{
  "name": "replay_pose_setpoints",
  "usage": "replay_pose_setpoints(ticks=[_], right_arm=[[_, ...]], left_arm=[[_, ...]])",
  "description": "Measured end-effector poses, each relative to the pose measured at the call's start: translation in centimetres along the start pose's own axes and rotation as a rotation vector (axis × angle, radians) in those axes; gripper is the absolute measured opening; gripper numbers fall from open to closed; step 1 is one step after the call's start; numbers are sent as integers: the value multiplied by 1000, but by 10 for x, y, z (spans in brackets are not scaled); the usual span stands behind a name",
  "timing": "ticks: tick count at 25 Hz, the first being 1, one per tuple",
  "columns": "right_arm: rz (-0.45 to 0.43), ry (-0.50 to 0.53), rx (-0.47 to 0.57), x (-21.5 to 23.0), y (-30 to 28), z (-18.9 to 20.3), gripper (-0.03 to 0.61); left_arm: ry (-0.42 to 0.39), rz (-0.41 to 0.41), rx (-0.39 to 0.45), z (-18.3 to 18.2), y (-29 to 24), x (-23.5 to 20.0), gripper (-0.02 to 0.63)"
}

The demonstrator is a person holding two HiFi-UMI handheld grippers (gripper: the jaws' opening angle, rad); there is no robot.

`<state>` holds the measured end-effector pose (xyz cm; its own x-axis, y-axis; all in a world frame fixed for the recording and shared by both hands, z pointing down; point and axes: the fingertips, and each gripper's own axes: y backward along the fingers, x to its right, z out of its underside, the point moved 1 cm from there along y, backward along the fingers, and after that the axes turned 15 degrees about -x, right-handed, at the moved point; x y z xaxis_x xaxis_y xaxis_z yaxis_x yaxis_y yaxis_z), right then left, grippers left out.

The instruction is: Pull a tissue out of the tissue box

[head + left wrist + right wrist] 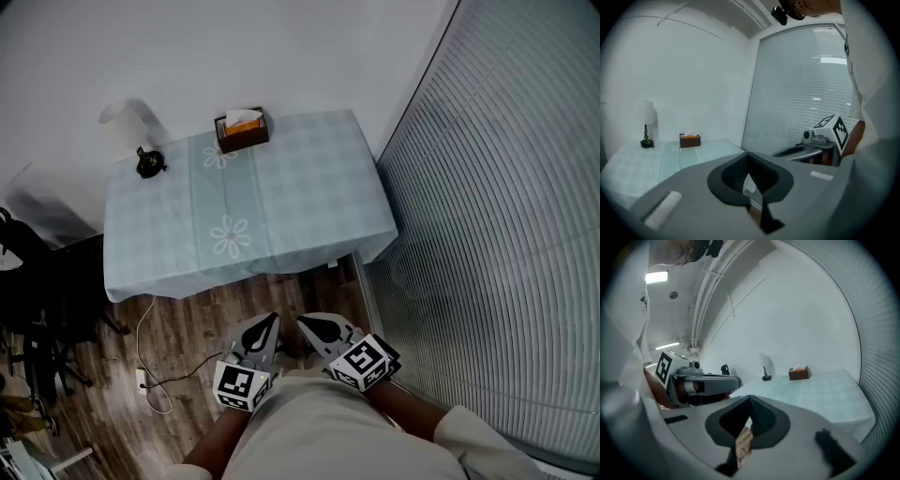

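Left tool (pixel 272 319) and right tool (pixel 304 322), both clenched empty, hang short of the table (pixel 309 192) bearing tissue box (pixel 243 131) and lamp (pixel 146 162).

A white-shaded, dark-based lamp (pixel 147 163) stands at the far left corner of the pale-blue-clothed table (pixel 300 187).

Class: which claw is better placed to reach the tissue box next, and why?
Left, marginally: the tissue box sits left of both shut claws, nearer the left claw than the right claw. Both are far off.
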<state>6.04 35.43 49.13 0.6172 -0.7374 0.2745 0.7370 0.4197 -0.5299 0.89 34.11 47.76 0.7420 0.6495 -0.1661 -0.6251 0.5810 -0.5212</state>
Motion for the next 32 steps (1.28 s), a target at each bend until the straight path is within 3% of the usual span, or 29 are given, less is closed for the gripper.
replay_pose_setpoints(ticks=[11,15,25,32], right_arm=[[45,-9,11,10,-16,-16,11],[17,-77,34,19,-24,-25,11],[46,-43,30,24,-70,-60,12],[80,-58,15,64,-86,-89,12]], left_arm=[[11,21,-7,2,-6,-21,6],[24,23,-2,0,-6,-32,6],[45,39,-2,8,15,-94,6],[82,38,-7,-4,1,-134,6]])
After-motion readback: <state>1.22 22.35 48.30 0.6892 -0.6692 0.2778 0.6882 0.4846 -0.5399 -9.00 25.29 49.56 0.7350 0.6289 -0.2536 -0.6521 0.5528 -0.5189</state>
